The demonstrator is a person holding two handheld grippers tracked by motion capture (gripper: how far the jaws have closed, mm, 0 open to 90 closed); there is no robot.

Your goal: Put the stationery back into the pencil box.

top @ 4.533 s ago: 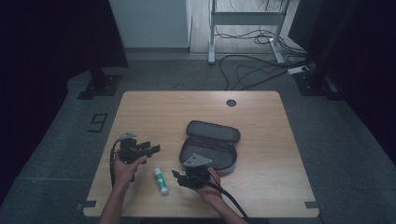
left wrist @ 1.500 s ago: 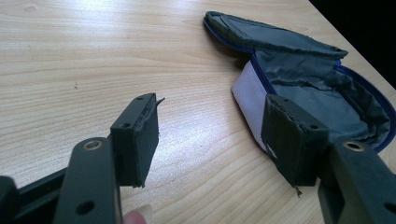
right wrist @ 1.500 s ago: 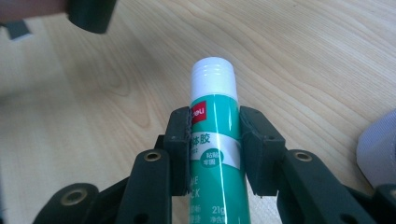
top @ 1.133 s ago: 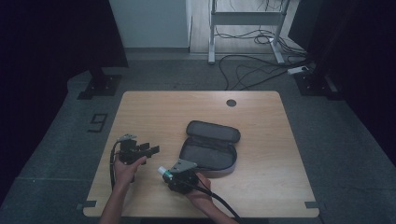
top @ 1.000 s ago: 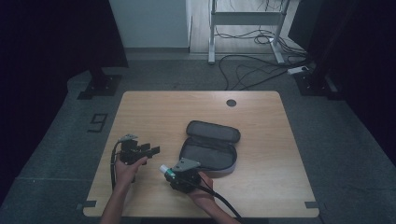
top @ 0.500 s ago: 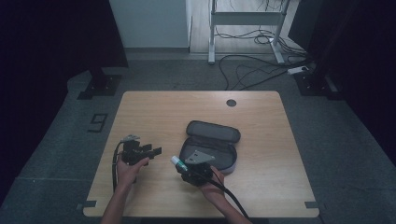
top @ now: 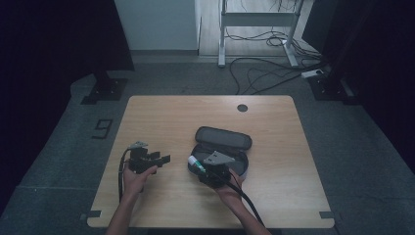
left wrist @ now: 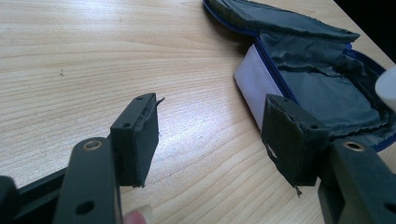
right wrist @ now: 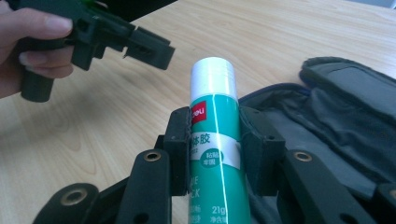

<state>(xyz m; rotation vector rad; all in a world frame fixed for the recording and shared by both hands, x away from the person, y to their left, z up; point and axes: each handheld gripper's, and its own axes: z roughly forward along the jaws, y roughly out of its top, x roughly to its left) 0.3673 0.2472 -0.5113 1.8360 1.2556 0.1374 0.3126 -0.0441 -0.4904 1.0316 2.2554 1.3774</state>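
A green glue stick [right wrist: 212, 140] with a white cap is clamped between the jaws of my right gripper [right wrist: 215, 144]. In the high view the glue stick [top: 195, 163] hangs over the left edge of the open grey pencil case [top: 235, 161], carried by the right gripper [top: 208, 169]. The case's lid [top: 222, 137] lies folded back. My left gripper [left wrist: 215, 135] stands open with nothing between its pads, low over the wood just left of the pencil case [left wrist: 322, 88]. In the high view the left gripper [top: 159, 159] is at the table's left front.
The wooden table [top: 171, 117] has a round cable hole [top: 242, 107] near its far edge. Cables trail from both grippers toward the front edge. On the floor beyond the table are a desk frame and loose cables [top: 264, 68].
My right gripper picked the glue stick up from the table between the two hands and has carried it right and a little up, to the left edge of the case. The left gripper stayed put.
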